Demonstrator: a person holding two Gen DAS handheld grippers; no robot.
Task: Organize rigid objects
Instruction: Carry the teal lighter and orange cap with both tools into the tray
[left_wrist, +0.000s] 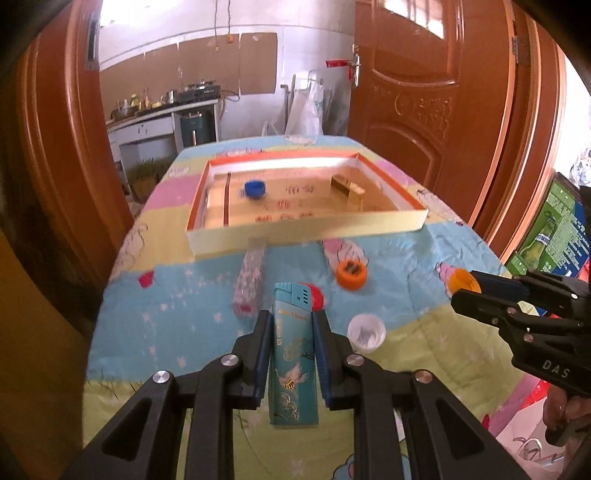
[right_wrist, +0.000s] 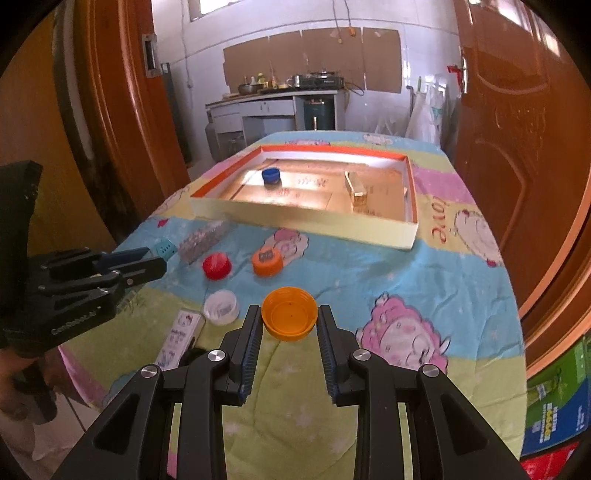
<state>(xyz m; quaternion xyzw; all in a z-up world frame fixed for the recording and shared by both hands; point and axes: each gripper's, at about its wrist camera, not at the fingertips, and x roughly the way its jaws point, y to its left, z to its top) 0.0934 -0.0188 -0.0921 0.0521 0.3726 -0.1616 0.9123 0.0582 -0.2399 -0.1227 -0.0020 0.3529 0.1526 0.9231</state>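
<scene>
Teal lighter (left_wrist: 293, 354), bottom centre of the left wrist view, is clamped between the left gripper (left_wrist: 290, 317) jaws. The right gripper (right_wrist: 290, 314) grips an orange cap (right_wrist: 290, 313) at lower centre of its view. Above them on the cartoon-print cloth (right_wrist: 388, 266) lie a red cap (right_wrist: 217, 266), another orange cap (right_wrist: 267, 261), a white cap (right_wrist: 221, 307) and a clear bar (right_wrist: 203, 242), all before the shallow box (right_wrist: 306, 221), which holds a blue cap (right_wrist: 270, 175) and a gold block (right_wrist: 356, 188).

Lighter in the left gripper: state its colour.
Teal lighter with gold bee artwork; clearest in left wrist view.
</scene>
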